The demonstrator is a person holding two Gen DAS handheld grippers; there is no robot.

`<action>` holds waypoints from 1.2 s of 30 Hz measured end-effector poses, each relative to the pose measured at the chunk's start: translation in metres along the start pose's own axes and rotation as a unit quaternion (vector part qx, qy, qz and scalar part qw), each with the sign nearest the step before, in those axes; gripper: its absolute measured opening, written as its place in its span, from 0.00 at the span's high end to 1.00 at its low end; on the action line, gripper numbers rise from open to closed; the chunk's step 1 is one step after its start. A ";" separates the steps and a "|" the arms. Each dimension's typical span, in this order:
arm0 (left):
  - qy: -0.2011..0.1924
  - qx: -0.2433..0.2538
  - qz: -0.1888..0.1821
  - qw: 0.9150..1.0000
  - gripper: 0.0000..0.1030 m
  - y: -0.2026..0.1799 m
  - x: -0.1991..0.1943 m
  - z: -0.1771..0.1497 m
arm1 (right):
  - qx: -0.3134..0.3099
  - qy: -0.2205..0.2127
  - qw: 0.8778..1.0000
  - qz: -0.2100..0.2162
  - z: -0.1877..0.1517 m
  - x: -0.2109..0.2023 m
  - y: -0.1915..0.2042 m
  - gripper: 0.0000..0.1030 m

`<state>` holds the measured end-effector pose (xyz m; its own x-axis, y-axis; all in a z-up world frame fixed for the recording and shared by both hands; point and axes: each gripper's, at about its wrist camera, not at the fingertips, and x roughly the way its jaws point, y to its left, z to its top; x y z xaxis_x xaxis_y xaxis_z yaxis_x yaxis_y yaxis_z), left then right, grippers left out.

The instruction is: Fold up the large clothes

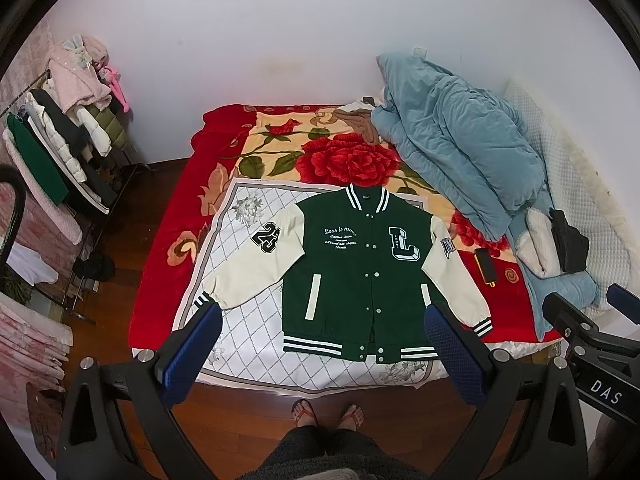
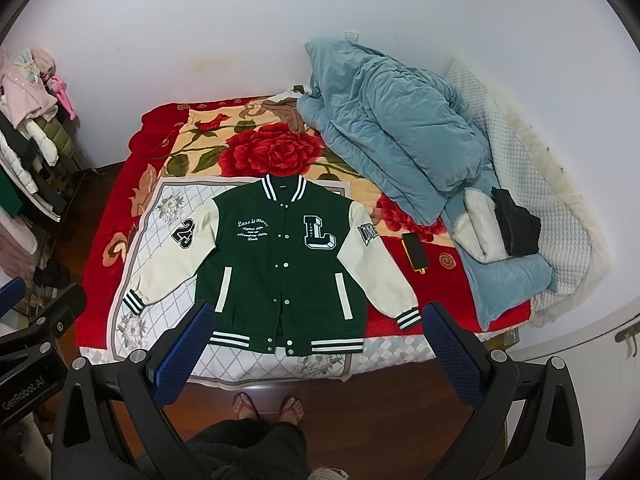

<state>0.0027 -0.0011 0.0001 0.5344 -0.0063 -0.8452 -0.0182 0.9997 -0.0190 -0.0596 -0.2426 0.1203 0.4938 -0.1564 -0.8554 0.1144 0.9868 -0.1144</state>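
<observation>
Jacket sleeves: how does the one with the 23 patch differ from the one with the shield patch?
The 23-patch sleeve lies on the white diamond-pattern sheet, angled outward. The shield-patch sleeve lies on the red rose blanket, closer along the green body of the jacket. Both are cream, flat, with striped cuffs.

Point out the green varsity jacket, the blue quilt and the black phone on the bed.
green varsity jacket (image 1: pixel 352 276): left wrist view, on the green front panel beside the snaps.
blue quilt (image 2: pixel 392 136): right wrist view, on the middle of the bunched heap.
black phone (image 2: pixel 415 251): right wrist view, on its dark face.
</observation>
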 end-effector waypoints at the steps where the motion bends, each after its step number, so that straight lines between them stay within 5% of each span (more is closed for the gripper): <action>1: 0.000 -0.001 0.000 1.000 0.00 0.001 -0.002 -0.003 | -0.001 0.000 1.000 -0.001 -0.002 0.001 0.000 0.00; 36: -0.006 0.001 -0.001 1.000 0.00 -0.012 -0.011 0.032 | 0.005 -0.004 1.000 0.002 0.009 -0.009 0.006 0.00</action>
<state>0.0243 -0.0118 0.0268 0.5448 -0.0081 -0.8385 -0.0157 0.9997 -0.0199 -0.0554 -0.2353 0.1315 0.5015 -0.1531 -0.8515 0.1208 0.9870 -0.1063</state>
